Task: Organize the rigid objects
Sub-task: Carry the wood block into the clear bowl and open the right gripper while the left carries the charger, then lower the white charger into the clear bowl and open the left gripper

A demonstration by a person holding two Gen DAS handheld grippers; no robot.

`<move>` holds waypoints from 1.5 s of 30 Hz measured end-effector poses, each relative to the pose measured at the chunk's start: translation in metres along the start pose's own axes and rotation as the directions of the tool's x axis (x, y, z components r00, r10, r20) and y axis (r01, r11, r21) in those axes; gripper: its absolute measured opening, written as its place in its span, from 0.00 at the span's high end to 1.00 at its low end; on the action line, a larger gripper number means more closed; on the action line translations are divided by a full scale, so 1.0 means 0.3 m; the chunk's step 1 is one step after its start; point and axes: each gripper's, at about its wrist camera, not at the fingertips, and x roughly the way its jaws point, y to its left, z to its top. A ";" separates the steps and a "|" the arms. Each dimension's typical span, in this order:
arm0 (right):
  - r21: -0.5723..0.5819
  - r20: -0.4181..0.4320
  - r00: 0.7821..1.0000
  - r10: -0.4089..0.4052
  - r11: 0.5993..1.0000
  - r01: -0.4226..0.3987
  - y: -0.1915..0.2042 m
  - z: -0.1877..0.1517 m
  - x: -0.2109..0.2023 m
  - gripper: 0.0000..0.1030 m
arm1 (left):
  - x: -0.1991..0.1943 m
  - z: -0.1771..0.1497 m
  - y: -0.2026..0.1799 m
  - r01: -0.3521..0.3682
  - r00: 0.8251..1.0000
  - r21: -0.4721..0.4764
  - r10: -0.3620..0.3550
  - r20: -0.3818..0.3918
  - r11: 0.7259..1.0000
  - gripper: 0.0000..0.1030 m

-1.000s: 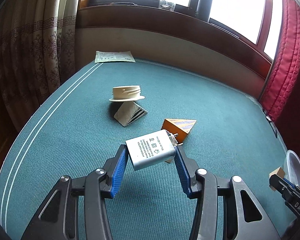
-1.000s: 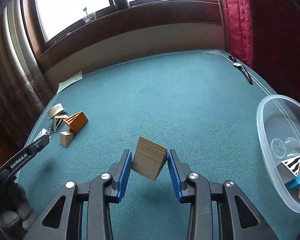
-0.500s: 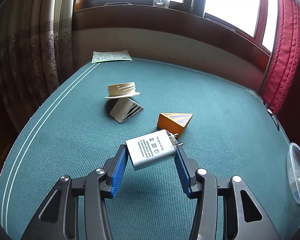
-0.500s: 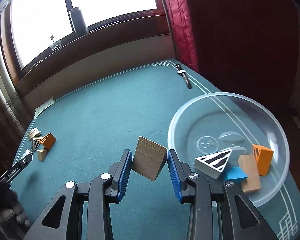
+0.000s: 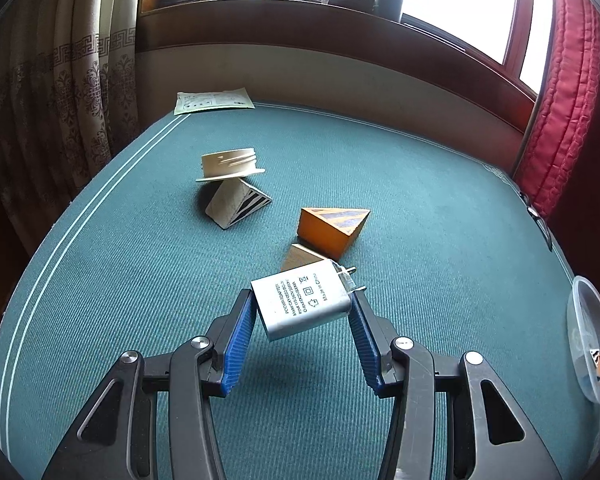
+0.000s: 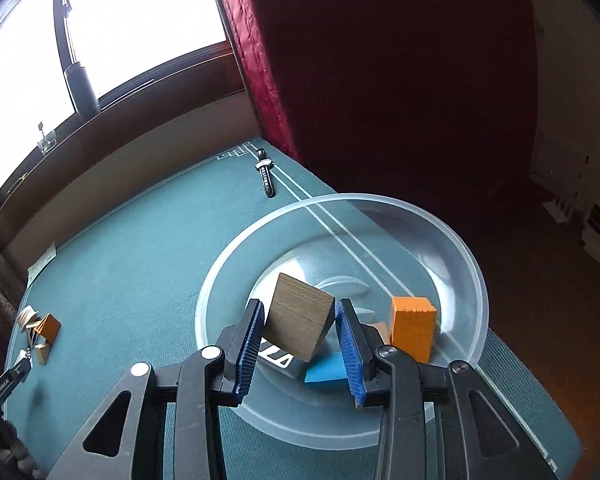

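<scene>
Left gripper pinches the power adapter over the mat, three pieces waiting near its left edge. Right gripper, jaws opening, hangs its wooden block over the bowl at the right edge, four pieces already inside

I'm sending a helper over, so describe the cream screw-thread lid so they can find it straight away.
Start at the green tablecloth, on the side near the patterned beige curtain. A few small blocks lie there; the cream lid sits tilted on top of the striped grey wedge. It is the only round, ridged piece there.
</scene>
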 end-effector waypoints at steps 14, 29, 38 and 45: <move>0.088 0.027 0.998 -0.061 0.994 0.058 -0.163 -0.006 -0.018 0.38 | -0.054 -0.006 -0.187 0.078 0.997 0.089 -0.077 -0.004 0.993 0.53; -0.054 0.061 0.994 -0.086 0.995 0.089 -0.217 -0.054 -0.057 0.25 | -0.079 -0.032 -0.586 0.273 0.962 0.269 -0.263 -0.074 0.924 0.53; -0.067 0.080 0.995 -0.057 0.996 0.063 -0.224 -0.074 -0.067 0.20 | -0.092 -0.058 -0.796 0.359 0.933 0.361 -0.341 -0.116 0.861 0.53; -0.038 0.103 0.993 -0.051 0.998 0.055 -0.241 -0.082 -0.072 0.18 | -0.081 -0.080 -0.934 0.422 0.906 0.406 -0.388 -0.168 0.811 0.53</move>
